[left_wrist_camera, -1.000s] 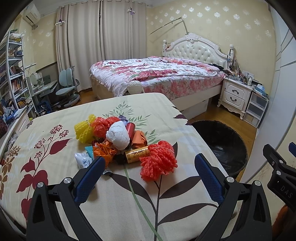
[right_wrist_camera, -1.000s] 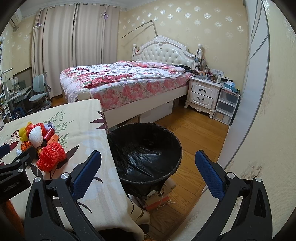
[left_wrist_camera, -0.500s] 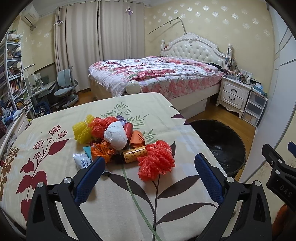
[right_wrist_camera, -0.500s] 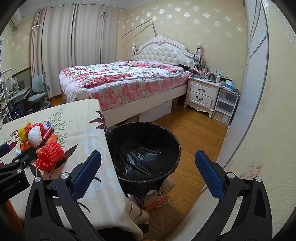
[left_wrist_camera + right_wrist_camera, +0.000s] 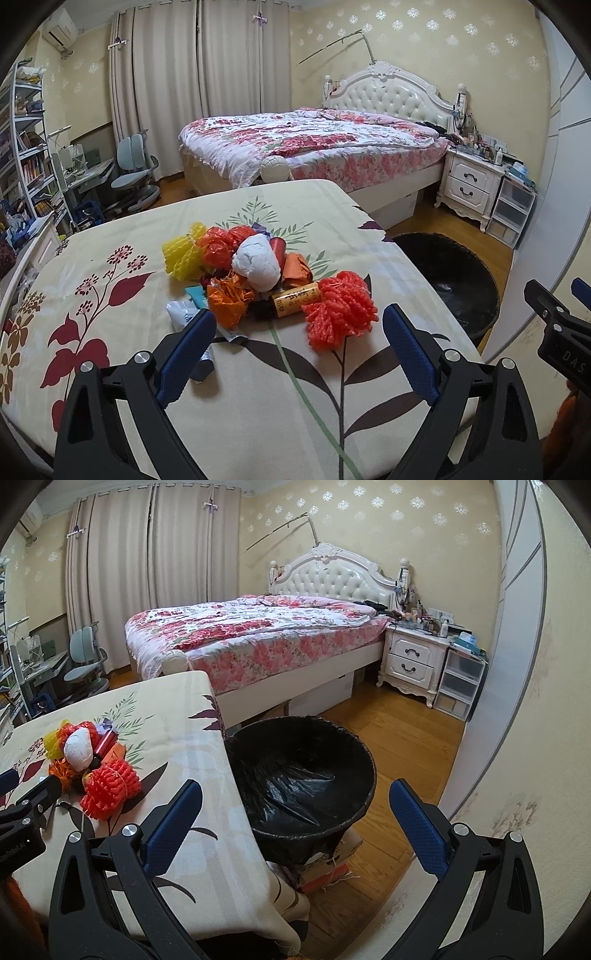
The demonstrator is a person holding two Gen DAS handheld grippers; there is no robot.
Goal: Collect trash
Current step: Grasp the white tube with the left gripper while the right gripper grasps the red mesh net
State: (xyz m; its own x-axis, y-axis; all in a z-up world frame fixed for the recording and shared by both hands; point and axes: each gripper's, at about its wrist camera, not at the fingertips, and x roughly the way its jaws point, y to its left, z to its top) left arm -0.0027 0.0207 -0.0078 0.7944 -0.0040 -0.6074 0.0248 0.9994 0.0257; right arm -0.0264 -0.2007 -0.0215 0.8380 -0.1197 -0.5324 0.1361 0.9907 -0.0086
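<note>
A pile of trash lies on the table with the floral cloth: a red foam net, a white crumpled wad, a yellow foam net, orange wrappers and a brown labelled bottle. My left gripper is open and empty, just short of the pile. My right gripper is open and empty, above the black-lined trash bin that stands beside the table. The pile also shows in the right wrist view.
A bed stands behind the table, a white nightstand and plastic drawers to its right. A desk chair and shelves are at the left. A wall is close on the right. Boxes lie under the bin.
Both views have shifted slightly. The left gripper has edged a little toward the pile. Both grippers stay open and empty.
</note>
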